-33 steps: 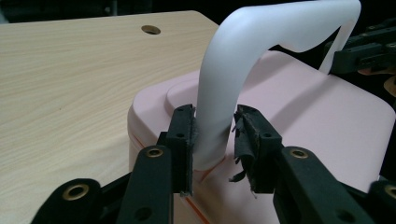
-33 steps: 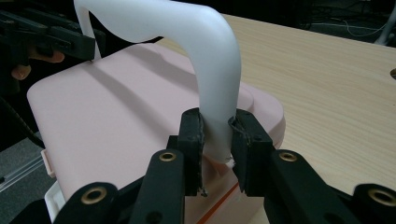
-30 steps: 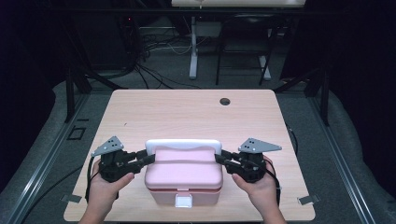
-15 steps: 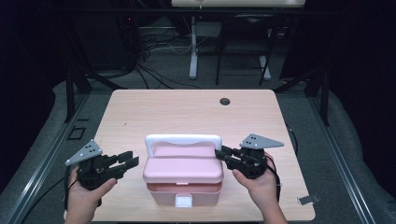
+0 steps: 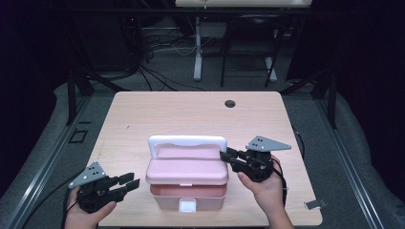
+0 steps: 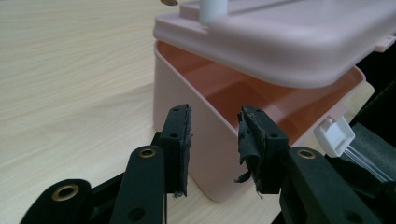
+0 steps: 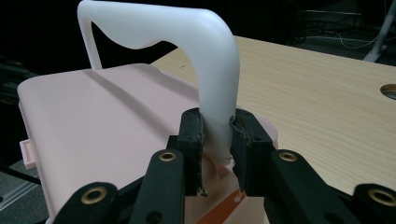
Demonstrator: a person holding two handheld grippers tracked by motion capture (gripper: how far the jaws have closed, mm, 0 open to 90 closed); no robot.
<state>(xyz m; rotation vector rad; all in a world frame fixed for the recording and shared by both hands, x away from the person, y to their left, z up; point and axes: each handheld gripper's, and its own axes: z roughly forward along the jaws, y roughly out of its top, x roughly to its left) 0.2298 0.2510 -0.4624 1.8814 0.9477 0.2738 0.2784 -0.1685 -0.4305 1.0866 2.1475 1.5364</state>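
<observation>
Near the table's (image 5: 143,114) front edge sits the pink storage box (image 5: 187,191). The right tongs (image 5: 228,157) clamp its white handle (image 5: 187,140), lifting the lid (image 5: 186,170) ajar. The left tongs (image 5: 132,182), gaping and empty, have just narrowed slightly beside the box's left wall, probably to steady it.

The raised lid (image 6: 299,42) of the pink plastic carry-box (image 5: 187,191) hides most of the box's inside, and the left gripper view's top and right edges cut it off. The right gripper (image 7: 217,140) covers the foot of the white plastic handle (image 7: 205,70). Both forearms run off the high view's bottom edge.
</observation>
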